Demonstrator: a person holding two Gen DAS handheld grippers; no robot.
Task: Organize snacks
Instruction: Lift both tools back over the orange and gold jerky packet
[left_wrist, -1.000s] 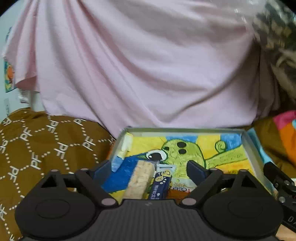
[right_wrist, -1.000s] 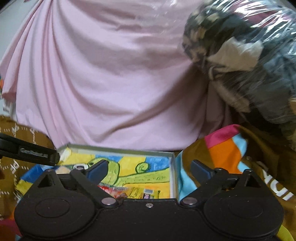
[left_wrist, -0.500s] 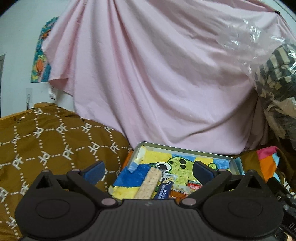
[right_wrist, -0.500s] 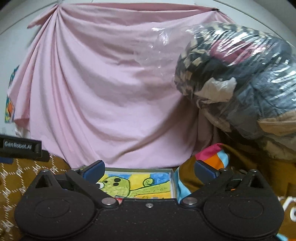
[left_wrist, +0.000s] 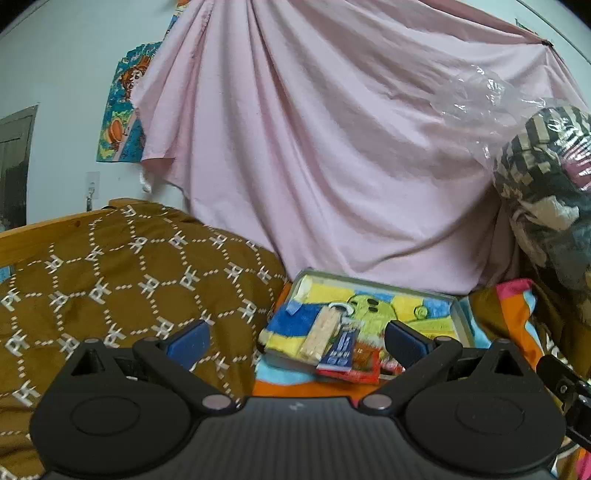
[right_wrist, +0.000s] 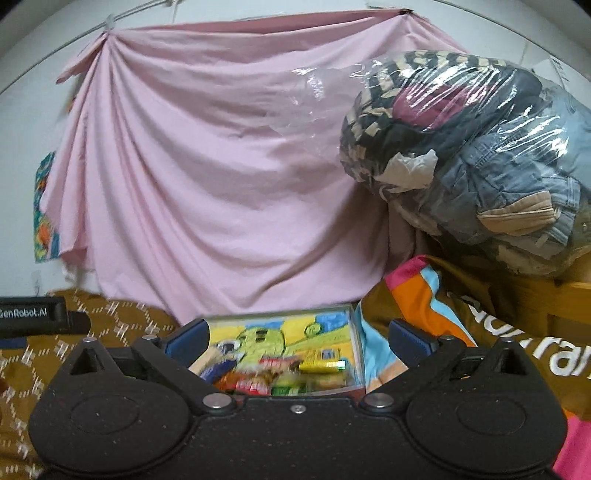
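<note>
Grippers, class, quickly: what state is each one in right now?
Left gripper: open, holding nothing.
Right gripper: open, holding nothing.

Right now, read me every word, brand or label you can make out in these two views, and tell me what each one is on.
"GenRobot.AI": white letters on the black bar of the left tool, its first letter cut by the frame edge.
"PF": white monogram repeated across the brown quilt.
"ran": part of large white letters on the brown and orange fabric; the rest is folded or cut off.
Snack packets in the tin, such as the blue packet: print too blurred to read.
</note>
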